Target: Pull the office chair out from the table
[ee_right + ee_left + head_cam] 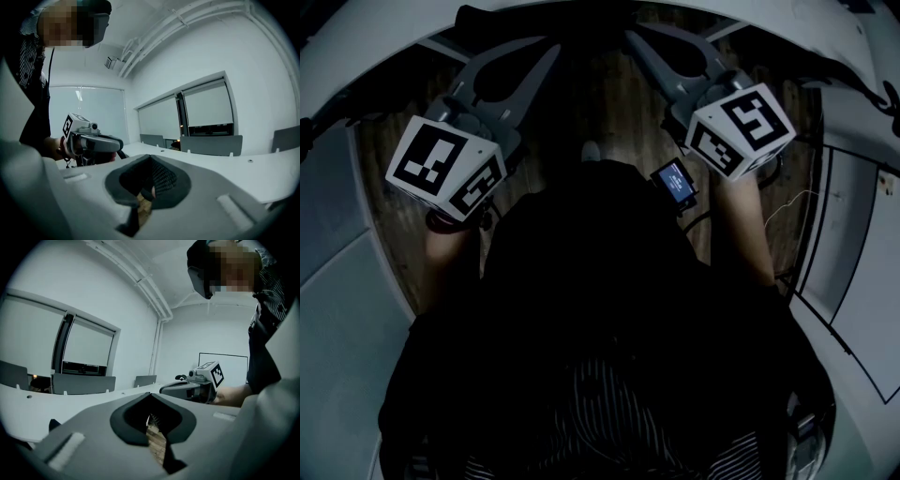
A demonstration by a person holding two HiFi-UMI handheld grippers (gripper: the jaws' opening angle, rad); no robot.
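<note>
Right gripper view shows office chair (165, 180) mesh just beyond the pressed-together right claw (149, 157); left claw (150, 394) likewise closed.

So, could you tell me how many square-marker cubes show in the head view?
2. The left cube sits on the left gripper, at the view's left; the right cube sits on the right gripper, at upper right. I see no others.

left gripper (150, 397) and right gripper (150, 158) held forward side by side, fingers (93, 432) together on each.
</note>
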